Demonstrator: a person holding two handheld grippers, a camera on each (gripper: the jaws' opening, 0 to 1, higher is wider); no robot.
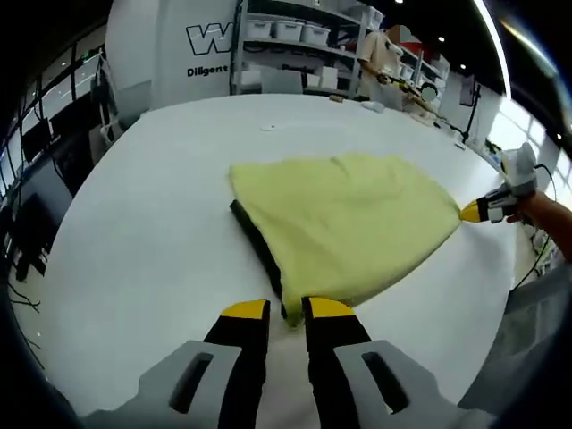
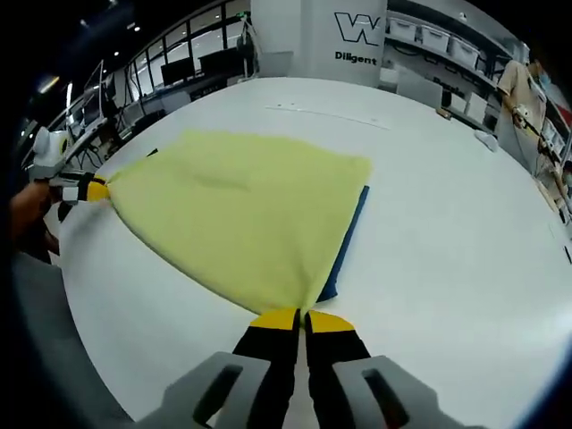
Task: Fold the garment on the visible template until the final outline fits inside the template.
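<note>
A pale yellow garment (image 1: pixel 349 223) lies spread on the white table (image 1: pixel 161 232), pulled taut between two corners. Under its edge a dark template (image 1: pixel 256 243) shows as a thin strip, seen blue (image 2: pixel 345 243) in the right gripper view. My left gripper (image 1: pixel 287 310) is shut on the near corner of the garment. Coming in from the right, my right gripper (image 1: pixel 483 210) pinches the far corner. In the right gripper view the garment (image 2: pixel 232 214) runs from my right gripper (image 2: pixel 302 319), shut on one corner, to my left gripper (image 2: pixel 92 189) at the left.
The round white table (image 2: pixel 447 223) extends past the garment on all sides. A person's hand (image 1: pixel 547 214) holds the right gripper at the table's edge. Shelves with bins (image 1: pixel 295 45) and a white pillar (image 2: pixel 322 40) stand behind the table.
</note>
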